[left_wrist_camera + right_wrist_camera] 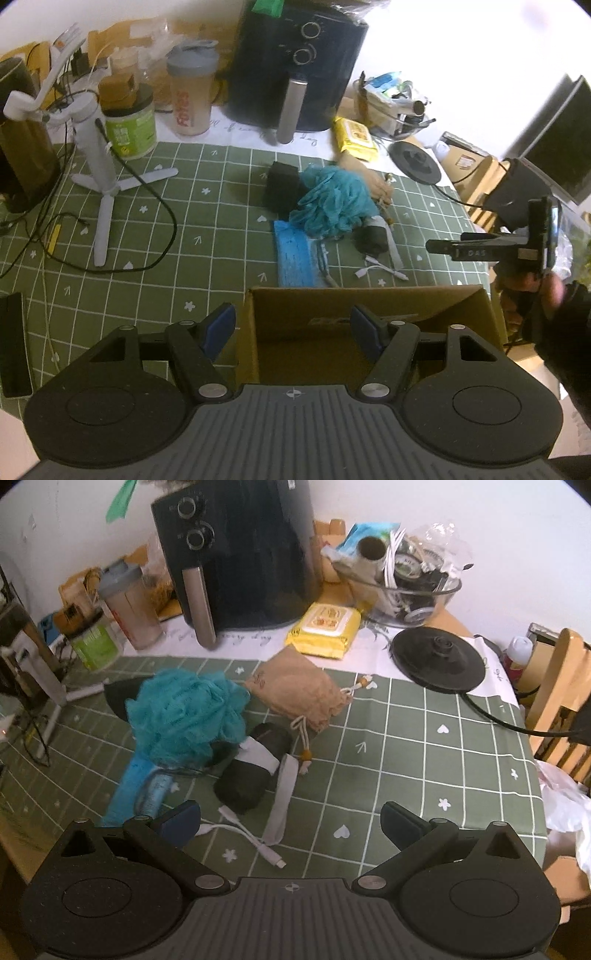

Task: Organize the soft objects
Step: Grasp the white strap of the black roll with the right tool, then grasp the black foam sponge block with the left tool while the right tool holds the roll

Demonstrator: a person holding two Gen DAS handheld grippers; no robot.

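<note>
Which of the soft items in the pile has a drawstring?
The tan cloth pouch behind the black roll: knotted cords trail from its gathered mouth; the teal mesh pouf has none.

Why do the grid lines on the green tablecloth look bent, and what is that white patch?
Left wrist view: the fisheye lens bows the tablecloth grid, and the upper-right wall is blown out by glare. Right wrist view: the same curving, more even light, air fryer slightly soft.

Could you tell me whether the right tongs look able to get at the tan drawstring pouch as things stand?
Probably yes. The right tongs are open and empty, and the tan drawstring pouch lies uncovered on the tablecloth, with only bare cloth along its right side; the teal bath pouf sits to its left.
</note>
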